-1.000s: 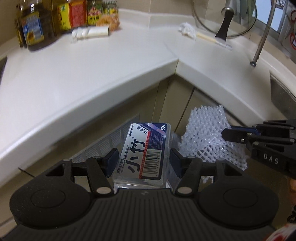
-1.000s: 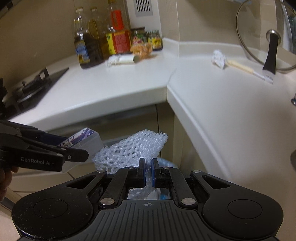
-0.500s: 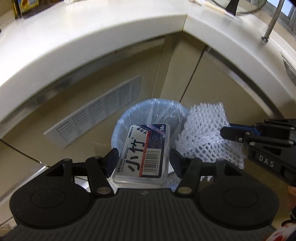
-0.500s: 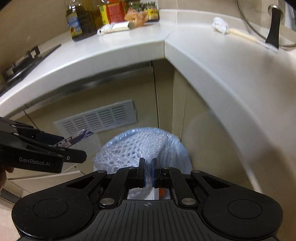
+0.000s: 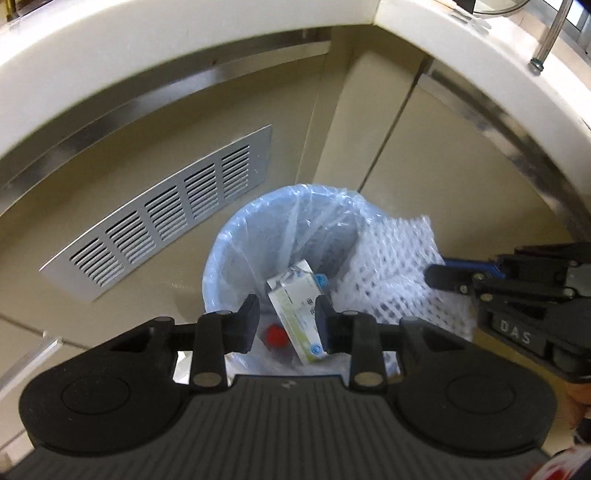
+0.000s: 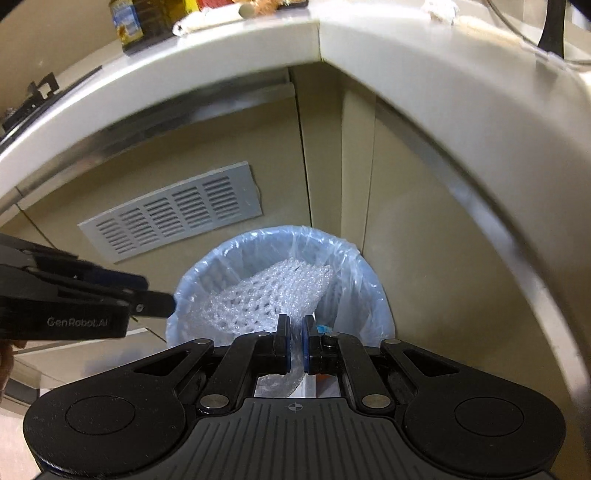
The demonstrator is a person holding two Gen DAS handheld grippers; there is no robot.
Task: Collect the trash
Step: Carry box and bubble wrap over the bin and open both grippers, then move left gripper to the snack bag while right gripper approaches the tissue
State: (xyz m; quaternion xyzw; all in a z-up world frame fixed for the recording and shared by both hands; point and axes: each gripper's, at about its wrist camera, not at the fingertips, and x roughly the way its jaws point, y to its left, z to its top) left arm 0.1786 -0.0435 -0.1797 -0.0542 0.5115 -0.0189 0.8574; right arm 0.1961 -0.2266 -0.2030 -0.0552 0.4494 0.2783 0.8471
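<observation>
The left gripper (image 5: 286, 314) fills the lower part of its own view. Its jaws have just been closing and now stand a little apart, with nothing pinched between them. Through that gap a white and green cardboard carton (image 5: 295, 314) shows, tilted, down inside the round waste bin lined with a pale blue plastic bag (image 5: 221, 251). A small red round item (image 5: 275, 334) lies beside it, lower left.

At centre right of that view, the right gripper (image 6: 293, 332) has its pads pressed together on a white foam mesh sleeve (image 6: 273, 291). In the right wrist view the sleeve hangs over the bin's mouth.

Behind the bin stand beige cabinet doors (image 5: 461, 166), with a grey slatted vent grille (image 5: 166, 221) at centre left. A white curved countertop (image 5: 147, 48) arcs across the top. In the right wrist view a dark bottle with a blue label (image 6: 127, 22) stands on it at upper left.
</observation>
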